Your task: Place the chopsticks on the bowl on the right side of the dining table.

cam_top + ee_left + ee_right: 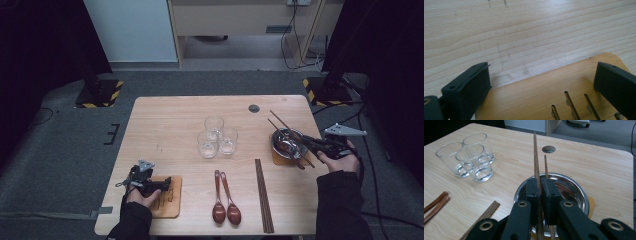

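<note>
Right gripper (540, 185) — jaws clamped on a pair of wooden chopsticks (535, 157), held over a steel bowl (576, 192); the sticks run forward past the bowl's far rim. The bowl sits on a wooden coaster (279, 159) directly under the jaws.

Beyond and to the left in the right gripper view: three empty glasses (474, 160), clustered and touching. Nearer left: a second pair of chopsticks (264, 195) flat on the table (170, 120), then two brown spoons (224, 205) side by side.

Left gripper (541, 87) — jaws wide apart, holding nothing, resting over a slotted wooden board (536, 100) at the table's near left corner.
</note>
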Available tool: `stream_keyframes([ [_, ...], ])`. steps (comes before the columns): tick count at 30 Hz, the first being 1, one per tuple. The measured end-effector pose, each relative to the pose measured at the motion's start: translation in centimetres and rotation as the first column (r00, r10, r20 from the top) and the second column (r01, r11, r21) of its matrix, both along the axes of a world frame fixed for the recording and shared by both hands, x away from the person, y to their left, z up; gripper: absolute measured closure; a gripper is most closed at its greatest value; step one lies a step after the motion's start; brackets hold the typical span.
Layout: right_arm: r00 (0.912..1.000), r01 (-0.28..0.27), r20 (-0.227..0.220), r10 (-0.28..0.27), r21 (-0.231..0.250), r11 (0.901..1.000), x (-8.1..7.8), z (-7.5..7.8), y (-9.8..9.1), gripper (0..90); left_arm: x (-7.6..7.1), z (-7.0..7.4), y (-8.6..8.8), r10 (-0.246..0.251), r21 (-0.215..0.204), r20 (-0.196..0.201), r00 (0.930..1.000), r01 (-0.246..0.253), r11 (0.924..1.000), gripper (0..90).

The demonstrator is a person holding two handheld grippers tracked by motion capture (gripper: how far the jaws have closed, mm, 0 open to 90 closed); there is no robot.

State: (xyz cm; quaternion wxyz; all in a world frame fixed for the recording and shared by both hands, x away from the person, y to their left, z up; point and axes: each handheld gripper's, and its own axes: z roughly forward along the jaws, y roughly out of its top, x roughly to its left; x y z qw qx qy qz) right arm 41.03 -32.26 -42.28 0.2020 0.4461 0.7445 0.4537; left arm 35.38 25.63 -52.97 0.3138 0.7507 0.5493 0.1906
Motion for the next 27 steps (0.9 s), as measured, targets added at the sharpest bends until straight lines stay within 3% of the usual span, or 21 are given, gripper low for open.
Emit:
stream_keyframes([
  [7,0.9984,0.026,-0.049,-0.027,-0.026,0.9993,1.0,-1.3,-0.6,85.2,0.0,0.0,0.0,0.000,0.000,0.000,1.0000,0.000,1.0000,0.0],
  [15,0.9973,0.071,-0.019,-0.071,-0.013,0.9974,1.7,-2.6,-1.5,85.2,0.0,0.0,0.0,0.000,0.000,0.000,1.0000,0.000,1.0000,0.0],
  [27,0.9977,0.054,-0.038,-0.055,-0.028,0.9981,3.2,-4.0,-1.0,85.1,0.0,0.0,0.0,0.000,0.000,0.000,1.0000,0.000,1.0000,0.0],
])
